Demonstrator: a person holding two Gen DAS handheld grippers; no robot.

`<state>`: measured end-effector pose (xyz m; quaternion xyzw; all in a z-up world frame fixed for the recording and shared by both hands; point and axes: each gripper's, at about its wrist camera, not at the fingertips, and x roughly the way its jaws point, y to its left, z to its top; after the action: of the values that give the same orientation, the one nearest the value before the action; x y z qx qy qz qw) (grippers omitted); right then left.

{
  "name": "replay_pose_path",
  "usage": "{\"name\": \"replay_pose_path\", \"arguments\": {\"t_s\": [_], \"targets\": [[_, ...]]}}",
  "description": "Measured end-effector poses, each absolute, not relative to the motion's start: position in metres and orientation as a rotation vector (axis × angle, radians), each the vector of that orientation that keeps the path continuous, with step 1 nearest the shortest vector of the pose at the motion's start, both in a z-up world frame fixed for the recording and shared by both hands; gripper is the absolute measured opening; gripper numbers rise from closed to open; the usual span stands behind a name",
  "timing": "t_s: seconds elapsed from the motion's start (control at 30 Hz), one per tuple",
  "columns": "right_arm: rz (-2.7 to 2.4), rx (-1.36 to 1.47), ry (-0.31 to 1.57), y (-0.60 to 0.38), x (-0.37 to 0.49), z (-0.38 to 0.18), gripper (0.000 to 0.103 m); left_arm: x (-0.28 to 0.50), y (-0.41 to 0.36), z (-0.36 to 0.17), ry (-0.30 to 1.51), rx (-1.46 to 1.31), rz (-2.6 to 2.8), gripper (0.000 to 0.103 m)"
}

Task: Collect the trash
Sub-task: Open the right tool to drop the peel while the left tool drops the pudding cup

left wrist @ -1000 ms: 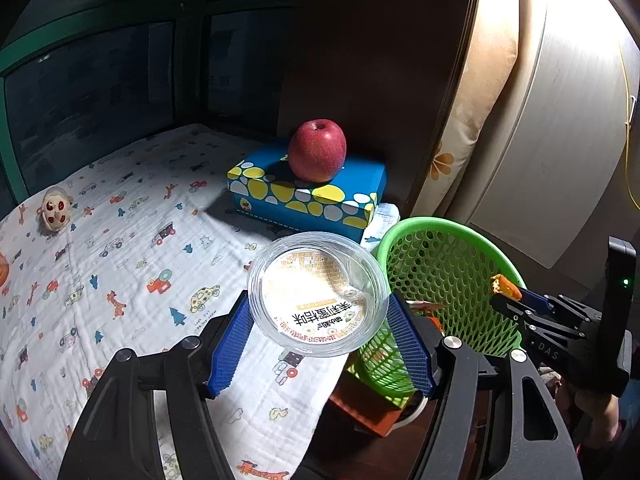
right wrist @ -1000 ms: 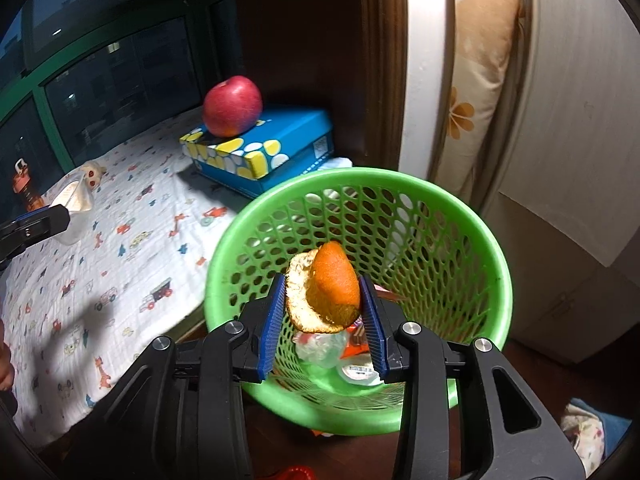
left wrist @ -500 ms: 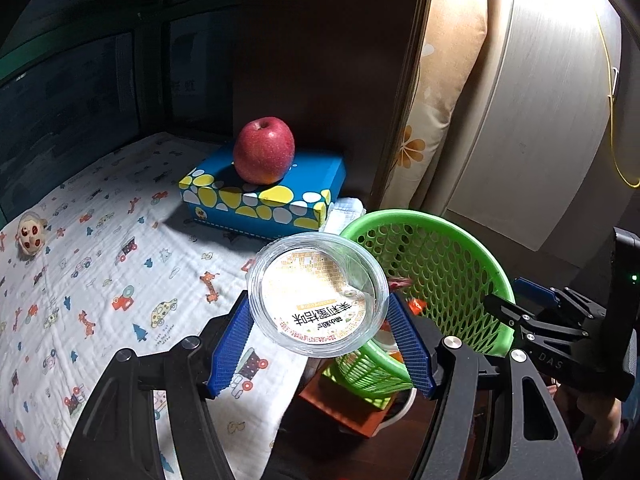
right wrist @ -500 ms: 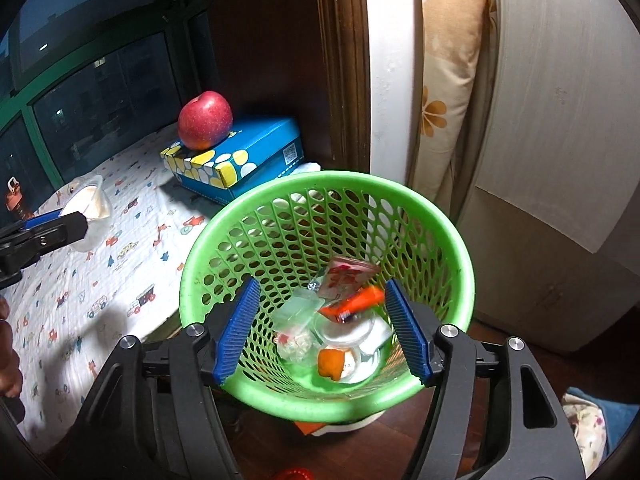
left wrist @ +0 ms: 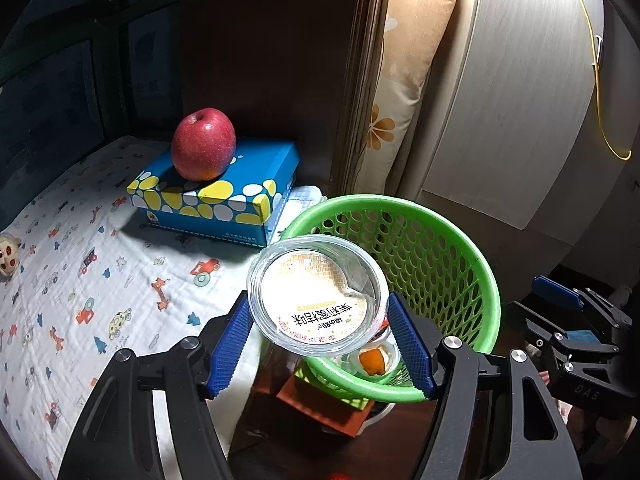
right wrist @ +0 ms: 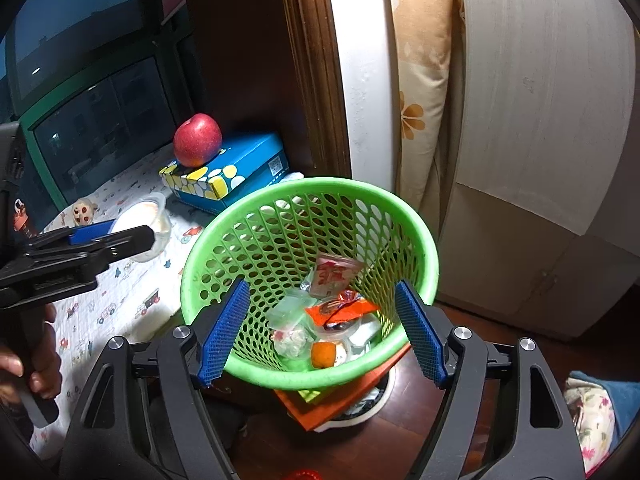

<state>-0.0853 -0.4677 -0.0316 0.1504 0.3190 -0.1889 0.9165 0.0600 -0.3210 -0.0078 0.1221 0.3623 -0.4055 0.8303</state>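
You're gripping the clear plastic cup (left wrist: 318,294) in your left claw (left wrist: 320,340), and it's hanging just over the near-left rim of the green basket (left wrist: 486,280), so the drop-off step is on. Next you're needing to carry it a bit further over the opening, then let go. Your right claw (right wrist: 320,328) is sitting wide and empty above the basket; its jaws have just been opening, and the orange peel (right wrist: 324,354) it was holding a second ago is now lying in the bottom with the wrappers.
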Motion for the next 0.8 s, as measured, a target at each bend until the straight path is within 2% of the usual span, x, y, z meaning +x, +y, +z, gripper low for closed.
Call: {"name": "replay_pose_path", "arguments": {"t_s": [0.27,0.33,0.37,0.4,0.8], "targets": [[-0.398,0.338,0.639,-0.469,-0.100,-0.034,0.077,0.055,-0.346,-0.013,0.779,0.275,-0.893,0.066],[-0.401,0.345,0.639,-0.469,-0.102,-0.035,0.077,0.053,-0.351,-0.014,0.780,0.274,-0.903,0.069],[-0.402,0.346,0.639,-0.469,-0.103,-0.036,0.077,0.053,-0.352,-0.014,0.781,0.274,-0.907,0.075],[-0.404,0.346,0.639,-0.469,-0.103,-0.036,0.077,0.052,-0.354,-0.014,0.775,0.273,-0.908,0.077],[-0.363,0.362,0.634,-0.453,-0.101,-0.037,0.079,0.057,-0.331,-0.006,0.772,0.248,-0.871,0.079]]}}
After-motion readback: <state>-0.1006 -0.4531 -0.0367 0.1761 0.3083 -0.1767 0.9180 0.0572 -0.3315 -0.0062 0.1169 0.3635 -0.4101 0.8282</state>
